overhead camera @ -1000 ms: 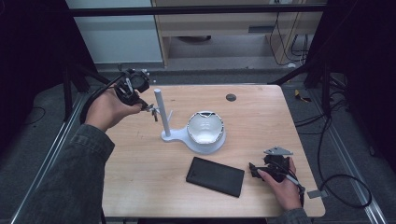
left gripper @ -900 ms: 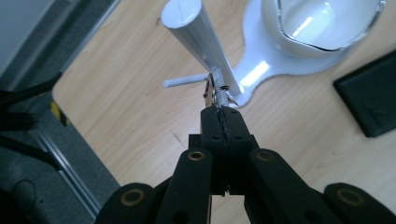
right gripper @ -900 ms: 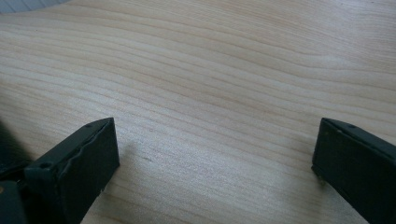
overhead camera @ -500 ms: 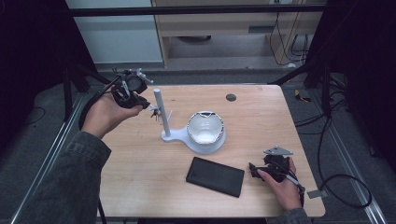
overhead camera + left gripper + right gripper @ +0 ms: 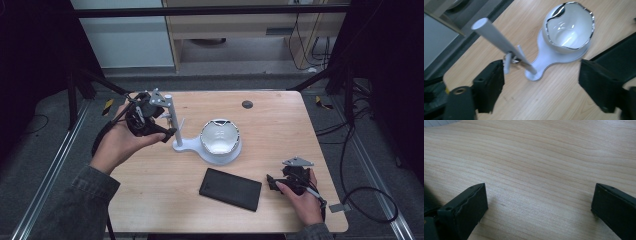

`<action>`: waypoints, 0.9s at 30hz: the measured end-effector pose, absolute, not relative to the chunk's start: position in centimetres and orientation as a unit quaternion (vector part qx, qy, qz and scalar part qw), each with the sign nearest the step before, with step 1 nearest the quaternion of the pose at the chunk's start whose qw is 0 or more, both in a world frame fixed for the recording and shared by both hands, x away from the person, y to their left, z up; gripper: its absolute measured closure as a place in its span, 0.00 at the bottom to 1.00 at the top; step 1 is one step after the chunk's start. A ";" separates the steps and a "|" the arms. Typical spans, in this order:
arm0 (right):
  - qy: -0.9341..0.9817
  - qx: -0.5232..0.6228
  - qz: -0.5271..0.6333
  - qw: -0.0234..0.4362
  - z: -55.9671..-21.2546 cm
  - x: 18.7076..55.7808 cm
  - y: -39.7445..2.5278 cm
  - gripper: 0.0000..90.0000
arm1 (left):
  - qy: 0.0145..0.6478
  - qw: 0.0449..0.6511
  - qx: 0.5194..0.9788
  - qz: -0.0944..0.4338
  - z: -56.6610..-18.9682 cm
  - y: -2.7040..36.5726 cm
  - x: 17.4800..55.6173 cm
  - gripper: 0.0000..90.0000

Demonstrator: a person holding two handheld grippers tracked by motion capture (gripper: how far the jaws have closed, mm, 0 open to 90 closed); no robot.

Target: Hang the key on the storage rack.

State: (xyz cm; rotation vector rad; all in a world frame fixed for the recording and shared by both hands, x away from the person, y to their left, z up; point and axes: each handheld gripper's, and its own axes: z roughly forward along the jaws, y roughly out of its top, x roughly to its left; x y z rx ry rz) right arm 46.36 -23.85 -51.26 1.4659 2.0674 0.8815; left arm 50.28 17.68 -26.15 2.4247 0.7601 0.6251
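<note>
Left tongs (image 5: 167,131) have drawn back a little from the post (image 5: 172,117) since a second ago; right tongs (image 5: 272,182) unchanged. Left tongs spread wide, empty, just left of the white post, jaw tips near its lower half. In the left gripper view the post (image 5: 501,42) slants between the jaws, a small ring (image 5: 514,60) hanging on its peg. Bowl (image 5: 219,137) sits on the stand's round base, right of the post. Right tongs gape too, empty, low over bare surface (image 5: 544,165), just right of the black slab (image 5: 230,188).
</note>
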 end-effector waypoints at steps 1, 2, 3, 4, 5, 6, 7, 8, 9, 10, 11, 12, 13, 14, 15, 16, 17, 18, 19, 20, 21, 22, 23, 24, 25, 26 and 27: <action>0.751 0.530 0.320 0.229 -51.3 46.4 -23.9 0.01 | 0.275 0.266 0.895 0.230 -26.4 17.5 50.0 0.16; 0.750 0.531 0.322 0.228 -51.2 46.3 -23.9 0.02 | 0.272 0.270 0.896 0.227 -26.7 17.2 49.8 0.14; 0.751 0.528 0.321 0.232 -51.3 46.3 -24.0 0.03 | 0.268 0.275 0.895 0.226 -27.0 17.0 49.6 0.12; 0.750 0.529 0.322 0.231 -51.2 46.3 -24.0 0.04 | 0.265 0.282 0.894 0.224 -27.3 16.8 49.4 0.11; 0.748 0.533 0.324 0.228 -51.2 46.3 -24.1 0.04 | 0.260 0.287 0.895 0.221 -27.6 16.6 49.2 0.11; 0.748 0.533 0.323 0.228 -51.1 46.3 -24.1 0.04 | 0.255 0.291 0.896 0.219 -27.9 16.4 48.9 0.10; 0.747 0.533 0.325 0.228 -51.1 46.3 -24.2 0.04 | 0.250 0.295 0.897 0.216 -28.3 16.1 48.7 0.10; 0.748 0.531 0.324 0.232 -51.1 46.3 -24.2 0.04 | 0.244 0.297 0.898 0.212 -28.7 15.9 48.5 0.09; 0.745 0.533 0.327 0.231 -51.0 46.2 -24.3 0.04 | 0.242 0.300 0.899 0.209 -29.1 15.6 48.3 0.08; 0.744 0.534 0.328 0.232 -51.0 46.2 -24.3 0.05 | 0.238 0.304 0.900 0.205 -29.4 15.4 48.1 0.08; 0.743 0.535 0.329 0.232 -50.9 46.2 -24.3 0.05 | 0.233 0.306 0.901 0.201 -29.8 15.1 48.0 0.08; 0.743 0.534 0.329 0.235 -50.9 46.2 -24.4 0.05 | 0.229 0.308 0.902 0.198 -30.2 14.8 47.8 0.08; 0.742 0.535 0.331 0.232 -50.8 46.2 -24.4 0.05 | 0.227 0.309 0.903 0.195 -30.6 14.5 47.7 0.08; 0.742 0.534 0.330 0.235 -50.9 46.2 -24.4 0.05 | 0.226 0.310 0.903 0.192 -31.0 14.2 47.6 0.08; 0.742 0.535 0.331 0.232 -50.8 46.1 -24.3 0.05 | 0.225 0.310 0.904 0.188 -31.3 14.0 47.5 0.08; 0.742 0.534 0.331 0.233 -50.8 46.1 -24.3 0.05 | 0.224 0.311 0.905 0.185 -31.6 13.7 47.5 0.08; 0.743 0.533 0.330 0.234 -50.8 46.1 -24.3 0.05 | 0.224 0.312 0.905 0.185 -31.9 13.5 47.4 0.08; 0.744 0.531 0.330 0.236 -50.9 46.2 -24.3 0.05 | 0.224 0.312 0.905 0.184 -32.2 13.3 47.4 0.09; 0.744 0.532 0.330 0.235 -50.9 46.2 -24.3 0.05 | 0.225 0.313 0.905 0.182 -32.4 13.1 47.3 0.09; 0.744 0.532 0.330 0.236 -50.8 46.2 -24.3 0.05 | 0.224 0.315 0.905 0.179 -32.7 12.9 47.3 0.09; 0.744 0.531 0.330 0.236 -50.8 46.1 -24.3 0.05 | 0.223 0.316 0.905 0.177 -33.0 12.7 47.3 0.09; 0.744 0.531 0.331 0.236 -50.8 46.1 -24.3 0.05 | 0.223 0.316 0.905 0.176 -33.2 12.5 47.2 0.09; 0.744 0.530 0.331 0.236 -50.8 46.1 -24.3 0.05 | 0.224 0.317 0.905 0.173 -33.4 12.4 47.1 0.09; 0.743 0.531 0.332 0.235 -50.7 46.1 -24.3 0.05 | 0.224 0.320 0.905 0.170 -33.7 12.3 47.0 0.09; 0.743 0.530 0.334 0.237 -50.6 46.0 -24.3 0.05 | 0.226 0.323 0.904 0.166 -34.0 12.2 46.9 0.09; 0.743 0.529 0.335 0.235 -50.5 45.8 -24.3 0.05 | 0.227 0.326 0.903 0.162 -34.5 12.1 46.8 0.09; 0.743 0.527 0.336 0.238 -50.4 45.7 -24.2 0.05 | 0.224 0.327 0.904 0.159 -35.0 12.0 46.6 0.09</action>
